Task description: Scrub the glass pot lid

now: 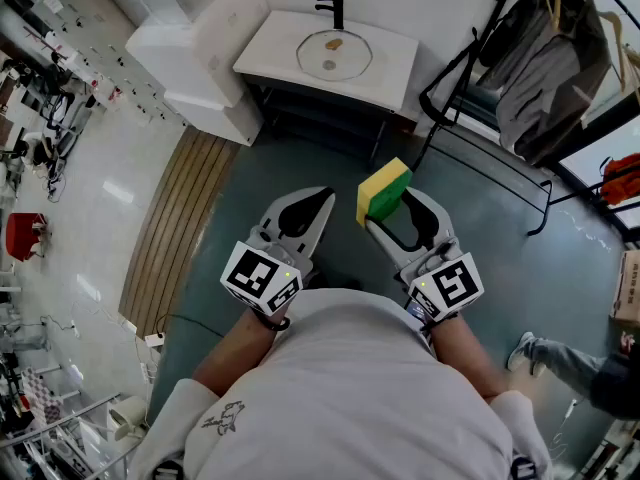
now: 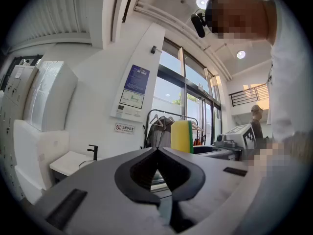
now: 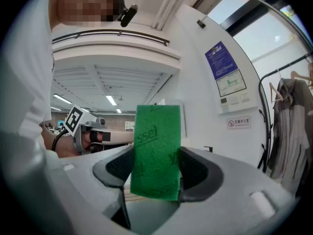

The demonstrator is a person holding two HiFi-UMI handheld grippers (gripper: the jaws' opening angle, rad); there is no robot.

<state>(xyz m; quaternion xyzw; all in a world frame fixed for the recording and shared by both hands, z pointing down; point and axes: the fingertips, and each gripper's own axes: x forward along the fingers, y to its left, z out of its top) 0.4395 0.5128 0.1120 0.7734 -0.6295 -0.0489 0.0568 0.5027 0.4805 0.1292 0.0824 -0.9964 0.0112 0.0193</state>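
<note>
Now left gripper: we have its jaws shut together, empty
Right gripper: jaws clamping our sponge between them

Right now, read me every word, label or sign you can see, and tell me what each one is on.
"ssel": part of a word pressed into the green face of the sponge; the rest is unclear.
Too small to read: the print on the blue poster on the wall.
Too blurred to read: the characters on the small sign with a red circle, lower on that wall.
</note>
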